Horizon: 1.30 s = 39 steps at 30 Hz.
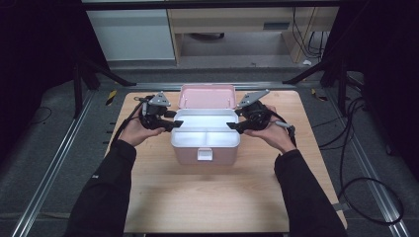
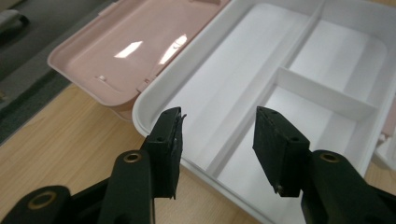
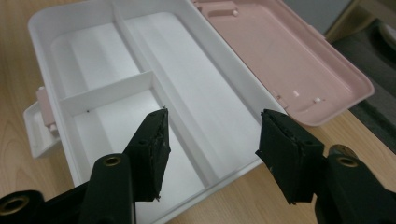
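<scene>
Here, in the high view, a pink box (image 1: 205, 148) sits open in the middle of a light wooden tabletop (image 1: 207, 197). Its pink lid (image 1: 206, 96) is folded back flat on the far side. A white tray (image 1: 205, 127) with dividers rests in the top of the box, and a white latch (image 1: 205, 154) hangs at the near front. Two sleeved forearms come in from below. The left gripper (image 1: 177, 123) hovers at the tray's left end, and the right gripper (image 1: 232, 127) at its right end.

In the left gripper view, the gripper's (image 2: 217, 140) two black jaws stand partly apart with nothing between them. Below and beyond them lies the tray's (image 2: 149, 100) rounded white rim. The tray holds one long compartment and two smaller ones, all bare. The lid (image 2: 116, 56) shines pink beyond.

In the right gripper view, the gripper's (image 3: 212, 140) jaws also stand partly apart and hold nothing. They hang over the tray's (image 3: 233, 170) end rim, with the lid (image 3: 280, 56) to the right and the latch (image 3: 39, 130) at the far left.

The tray looks like thin, stiff, smooth plastic: probably light, somewhat slippery and likely to tip if lifted unevenly. The best hold seems to be the raised rim at each short end, pinched by both grippers together and lifted level.
</scene>
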{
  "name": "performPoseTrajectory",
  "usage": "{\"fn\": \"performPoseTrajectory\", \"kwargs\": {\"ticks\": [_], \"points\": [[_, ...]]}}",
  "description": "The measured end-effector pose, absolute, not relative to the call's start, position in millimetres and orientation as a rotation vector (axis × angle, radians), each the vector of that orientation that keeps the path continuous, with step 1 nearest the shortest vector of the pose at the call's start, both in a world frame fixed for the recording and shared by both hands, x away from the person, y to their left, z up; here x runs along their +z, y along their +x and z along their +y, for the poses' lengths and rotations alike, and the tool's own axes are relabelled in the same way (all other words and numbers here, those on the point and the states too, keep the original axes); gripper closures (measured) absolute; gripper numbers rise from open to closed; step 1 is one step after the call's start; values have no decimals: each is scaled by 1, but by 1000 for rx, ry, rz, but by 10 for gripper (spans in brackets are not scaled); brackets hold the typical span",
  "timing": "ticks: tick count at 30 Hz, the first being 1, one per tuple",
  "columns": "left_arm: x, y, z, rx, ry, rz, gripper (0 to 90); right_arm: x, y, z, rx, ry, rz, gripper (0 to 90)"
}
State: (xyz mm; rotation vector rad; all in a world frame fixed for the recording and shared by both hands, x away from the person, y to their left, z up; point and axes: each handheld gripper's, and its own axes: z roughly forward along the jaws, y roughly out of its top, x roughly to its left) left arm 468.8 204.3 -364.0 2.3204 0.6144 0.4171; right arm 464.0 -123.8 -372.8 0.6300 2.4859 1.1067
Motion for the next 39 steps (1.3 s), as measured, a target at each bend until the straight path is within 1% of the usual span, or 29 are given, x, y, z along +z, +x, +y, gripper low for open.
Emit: {"fn": "performPoseTrajectory", "kwargs": {"ticks": [6, 9, 12, 16, 18, 25, 29, 31, 34, 39], "points": [[-364, 476, 195, 377, 2477, 479, 540, -368, 479, -117, 1002, 479, 2635, 462], [-367, 478, 187, 386, 2561, 408, 539, -371, 485, -112, 929, 427, 2711, 472], [-368, 483, 182, 364, 2611, 375, 549, -376, 488, -106, 849, 383, 2758, 497], [-370, 490, 178, 322, 2652, 371, 570, -381, 491, -100, 768, 347, 2803, 534], [-372, 493, 176, 320, 2700, 363, 582, -384, 492, -97, 730, 337, 2828, 548], [-375, 501, 171, 288, 2741, 345, 621, -390, 501, -91, 651, 337, 2874, 615], [-378, 502, 171, 244, 2753, 319, 655, -393, 506, -87, 621, 339, 2915, 649], [-381, 501, 169, 231, 2770, 306, 676, -392, 508, -87, 612, 336, 2921, 691], [-384, 502, 166, 216, 2784, 302, 685, -392, 511, -87, 611, 333, 2928, 722], [-385, 506, 167, 197, 2790, 309, 726, -390, 512, -84, 544, 298, 2937, 738]]}}
